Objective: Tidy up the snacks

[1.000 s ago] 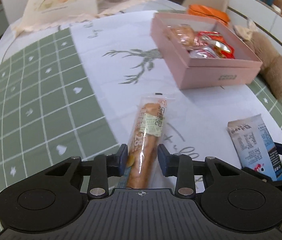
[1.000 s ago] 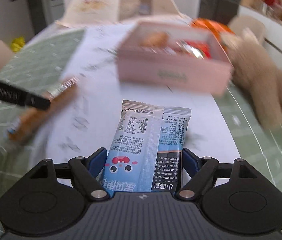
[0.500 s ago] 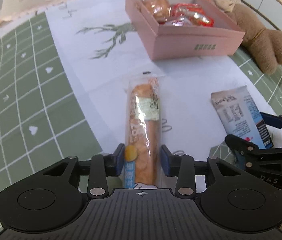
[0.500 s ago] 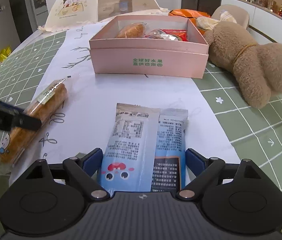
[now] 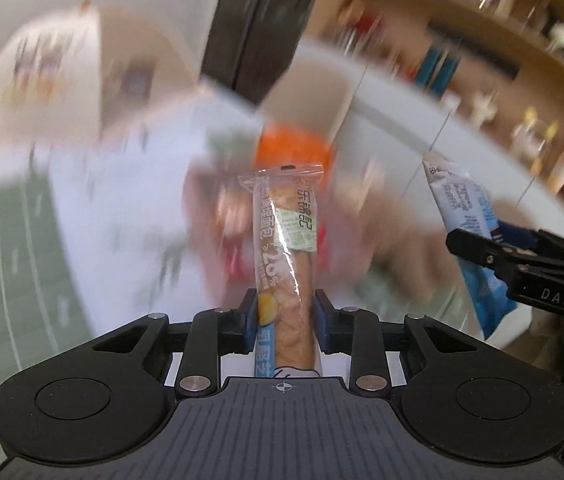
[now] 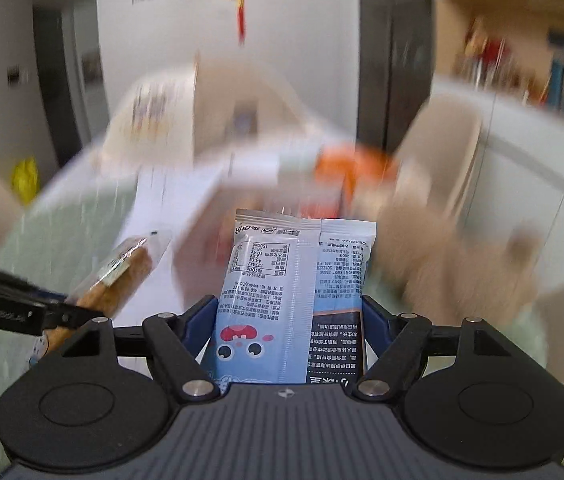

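1. Grippers both ride in the air over the table (image 5: 94,200), tilted up so the cameras look across it into the room.
2. Left gripper (image 5: 285,322) is clamped on the bread stick (image 5: 288,256), its blue pads pressing the wrapper's lower sides; the stick points up and away, above the table.
3. Right gripper (image 6: 290,320) is clamped on the blue packet (image 6: 296,292), pads against both edges; the packet stands up, printed back facing the camera.
4. In the left view the right gripper (image 5: 494,252) and packet (image 5: 466,216) sit right of the stick; in the right view the left gripper (image 6: 62,314) and stick (image 6: 118,276) sit left of the packet.
5. Table wears a green grid cloth with a white runner; everything on it is motion-blurred.
6. Beyond the table: an orange blur (image 6: 352,164), a pale chair (image 6: 446,148), a dark pillar, and shelves (image 5: 502,40) to the right.
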A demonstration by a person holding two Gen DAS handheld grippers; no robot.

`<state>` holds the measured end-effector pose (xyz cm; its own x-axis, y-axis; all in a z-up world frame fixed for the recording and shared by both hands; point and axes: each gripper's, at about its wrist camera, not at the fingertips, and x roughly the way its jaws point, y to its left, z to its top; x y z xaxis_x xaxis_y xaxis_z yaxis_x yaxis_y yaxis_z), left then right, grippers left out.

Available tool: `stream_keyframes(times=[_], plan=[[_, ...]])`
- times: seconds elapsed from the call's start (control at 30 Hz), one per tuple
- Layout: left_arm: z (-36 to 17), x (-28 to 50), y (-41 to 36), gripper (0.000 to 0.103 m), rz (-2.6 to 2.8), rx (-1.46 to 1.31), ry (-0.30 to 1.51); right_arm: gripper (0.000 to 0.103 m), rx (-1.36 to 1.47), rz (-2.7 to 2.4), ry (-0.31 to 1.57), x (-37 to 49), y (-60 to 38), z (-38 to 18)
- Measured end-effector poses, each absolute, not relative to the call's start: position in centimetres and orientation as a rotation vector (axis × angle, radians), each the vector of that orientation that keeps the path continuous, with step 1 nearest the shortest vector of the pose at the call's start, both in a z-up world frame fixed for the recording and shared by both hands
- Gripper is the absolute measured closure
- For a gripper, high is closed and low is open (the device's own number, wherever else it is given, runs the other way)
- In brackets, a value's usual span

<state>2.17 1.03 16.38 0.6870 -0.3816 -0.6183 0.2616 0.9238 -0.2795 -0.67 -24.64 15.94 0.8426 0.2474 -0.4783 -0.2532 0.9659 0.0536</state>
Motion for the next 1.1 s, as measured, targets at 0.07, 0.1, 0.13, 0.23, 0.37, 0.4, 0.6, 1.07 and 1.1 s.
stream_keyframes(times=[0.07,0.1,0.13,0.23,0.37,0.4,0.6,1.07,1.1], plan=[[19.9,4.6,0.9,0.071,-0.381,-0.18,0.66,0.026,0.0,0.265,0.432,0.9,-25.0,19.2],[21.3,6.1,0.7,0.07,-0.392,-0.185,0.638,0.026,0.01,0.269,0.409,2.0,-25.0,20.8],[22.3,7.7,0.4,0.07,-0.41,-0.191,0.627,0.026,0.02,0.279,0.395,3.2,-25.0,22.0],[22.5,14.2,0.0,0.065,-0.473,-0.269,0.718,0.024,0.031,0.286,0.401,7.9,-24.1,24.1],[18.9,18.4,0.9,0.066,-0.404,-0.335,0.8,0.014,0.042,0.312,0.566,15.3,-22.7,22.1],[17.9,18.1,1.1,0.066,-0.409,-0.33,0.797,0.014,0.051,0.291,0.609,16.4,-22.7,20.9],[12.2,14.1,2.5,0.066,-0.362,-0.341,0.812,0.014,0.166,0.299,0.708,15.5,-24.6,13.8],[4.0,1.5,2.2,0.066,-0.067,-0.097,0.799,0.014,0.028,0.333,0.786,5.9,-18.9,3.7],[3.3,1.1,2.2,0.066,-0.054,-0.097,0.796,0.014,0.023,0.327,0.798,5.4,-18.4,2.9]])
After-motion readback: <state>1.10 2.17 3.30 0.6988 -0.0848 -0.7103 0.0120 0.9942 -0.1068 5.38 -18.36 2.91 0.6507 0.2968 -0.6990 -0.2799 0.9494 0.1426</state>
